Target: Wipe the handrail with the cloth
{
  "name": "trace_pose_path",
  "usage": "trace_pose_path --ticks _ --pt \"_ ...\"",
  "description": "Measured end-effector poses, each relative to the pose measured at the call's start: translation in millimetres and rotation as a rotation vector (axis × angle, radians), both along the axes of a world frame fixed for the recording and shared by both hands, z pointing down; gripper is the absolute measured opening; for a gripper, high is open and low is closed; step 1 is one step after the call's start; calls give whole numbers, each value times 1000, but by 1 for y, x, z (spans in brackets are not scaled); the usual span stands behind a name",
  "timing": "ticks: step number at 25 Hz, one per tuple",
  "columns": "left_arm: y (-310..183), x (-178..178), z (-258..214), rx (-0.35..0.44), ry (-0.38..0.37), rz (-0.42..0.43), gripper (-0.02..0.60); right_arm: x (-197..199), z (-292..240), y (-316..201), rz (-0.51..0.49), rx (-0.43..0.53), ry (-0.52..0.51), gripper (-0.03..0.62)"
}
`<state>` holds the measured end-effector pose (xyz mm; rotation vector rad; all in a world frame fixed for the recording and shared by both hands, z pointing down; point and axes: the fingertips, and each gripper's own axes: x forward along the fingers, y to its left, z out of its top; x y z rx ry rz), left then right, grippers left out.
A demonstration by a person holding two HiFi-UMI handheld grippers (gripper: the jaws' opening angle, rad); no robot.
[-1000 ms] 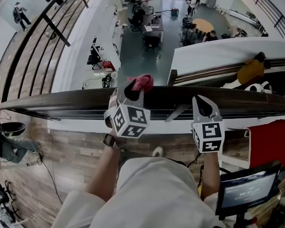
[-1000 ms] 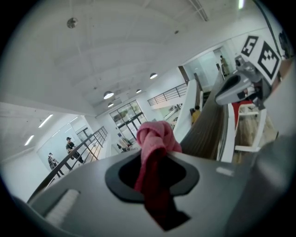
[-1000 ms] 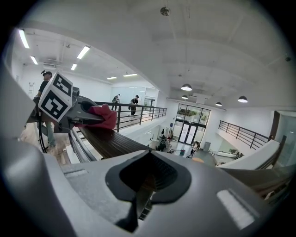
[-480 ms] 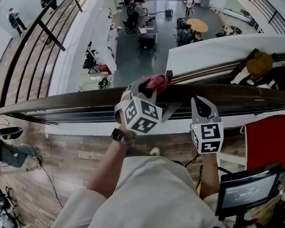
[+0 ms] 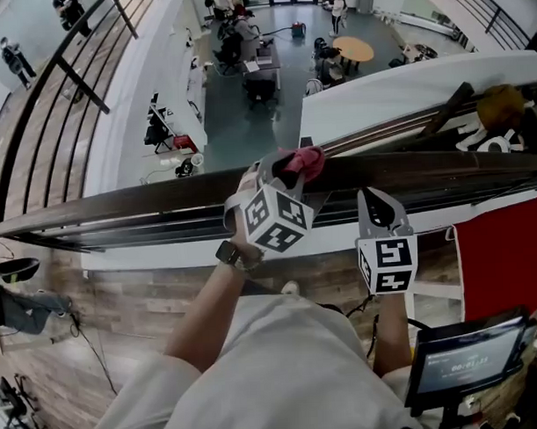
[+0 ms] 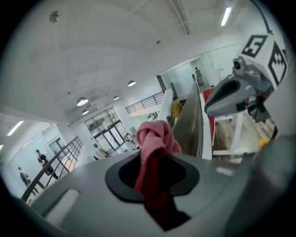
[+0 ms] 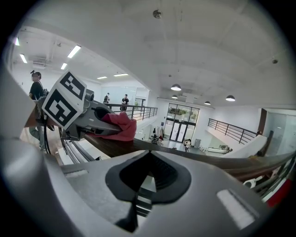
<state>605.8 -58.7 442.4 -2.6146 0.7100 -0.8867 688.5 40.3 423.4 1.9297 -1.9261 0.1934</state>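
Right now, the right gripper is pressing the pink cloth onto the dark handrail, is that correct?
Not quite: the left gripper is pressing the pink cloth onto the dark handrail; the left gripper view shows its jaws shut on it.

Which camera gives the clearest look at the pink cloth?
The left gripper view: the cloth fills its centre, pinched in the left gripper. The head view shows only a small pink bunch on the handrail; the right gripper view shows it side-on, lying against the rail.
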Motion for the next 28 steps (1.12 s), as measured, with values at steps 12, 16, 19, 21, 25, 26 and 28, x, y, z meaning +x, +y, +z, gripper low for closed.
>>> trace_pose_path --ticks 12,16,19,21,25,26,28 --pt "30 7 -3 28 2 143 84 -21 -7 -11 1 5 -20 3" --pt "32 -1 -4 -7 -20 156 84 -33 -12 -22 -14 10 -17 3" --pt "32 -10 -4 1 -34 161 85 -40 -14 -26 -4 13 -24 3" --pt "32 -17 -2 -6 -37 167 86 -44 -15 -28 7 19 -32 3" --pt "27 -36 -3 -18 -27 160 86 -58 -16 -35 7 26 -42 3" --pt "26 -40 -4 -18 -25 155 86 -63 -15 -38 1 24 -44 3" --pt "24 -49 -4 -20 -21 145 86 -72 -15 -42 -12 17 -44 3"
